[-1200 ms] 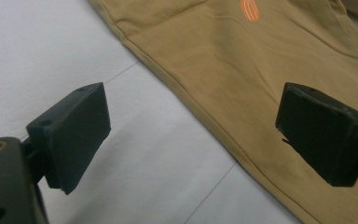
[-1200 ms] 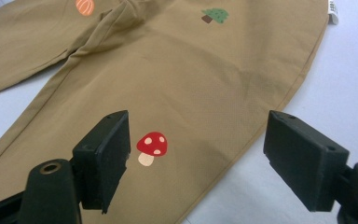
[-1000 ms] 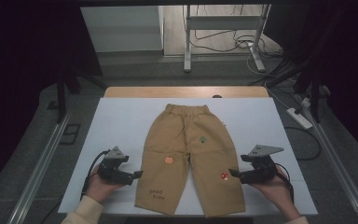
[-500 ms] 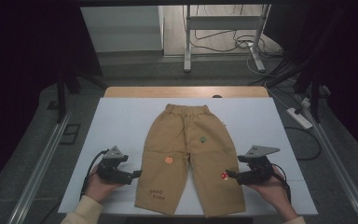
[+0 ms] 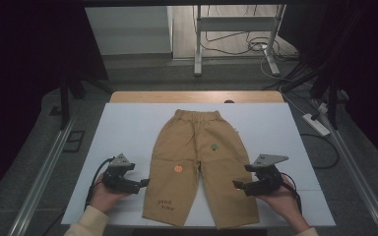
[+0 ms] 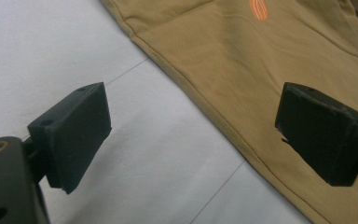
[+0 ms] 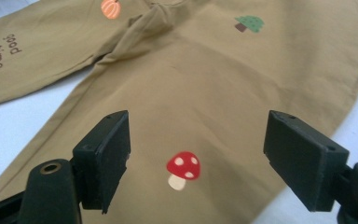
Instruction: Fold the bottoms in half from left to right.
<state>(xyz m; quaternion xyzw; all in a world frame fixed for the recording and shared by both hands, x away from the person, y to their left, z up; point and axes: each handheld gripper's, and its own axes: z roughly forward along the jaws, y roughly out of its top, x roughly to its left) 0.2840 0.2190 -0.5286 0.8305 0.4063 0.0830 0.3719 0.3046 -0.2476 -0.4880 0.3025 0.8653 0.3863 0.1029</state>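
Since a second ago our right gripper (image 5: 238, 186) slides over the trousers' (image 5: 197, 162) leg; both grippers, left gripper (image 5: 145, 183) too, gape empty. Pinching one fabric layer risks bunching the flat trousers.

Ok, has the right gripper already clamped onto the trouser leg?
No, the right gripper is open, its fingers spread wide above the trousers with the mushroom print between them.
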